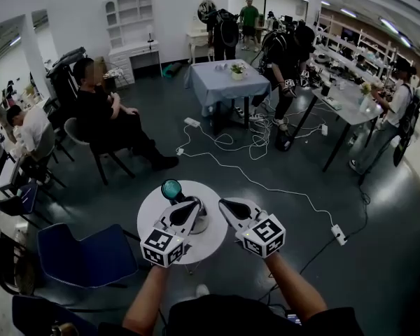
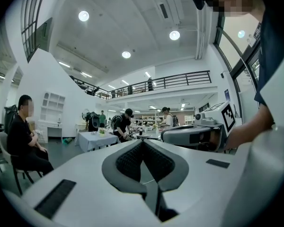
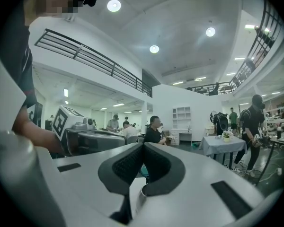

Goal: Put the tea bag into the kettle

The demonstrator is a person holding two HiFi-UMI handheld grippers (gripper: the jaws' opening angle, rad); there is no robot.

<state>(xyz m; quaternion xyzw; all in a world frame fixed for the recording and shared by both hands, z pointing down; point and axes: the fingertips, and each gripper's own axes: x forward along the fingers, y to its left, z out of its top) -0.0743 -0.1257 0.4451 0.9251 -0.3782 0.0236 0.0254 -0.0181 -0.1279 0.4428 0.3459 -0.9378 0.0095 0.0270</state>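
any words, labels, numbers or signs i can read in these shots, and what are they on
Readable words or numbers: none in any view.
left gripper, left cube: black-and-white square marker patterns only, no letters.
right gripper, right cube: the same kind of patterns, no letters.
Background shelves and desks: too small to show any print.

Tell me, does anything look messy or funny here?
Yes: the long white cables sprawl in a tangle across the dark floor, which looks messy and easy to trip on. Nothing looks spilled on the small round white table.
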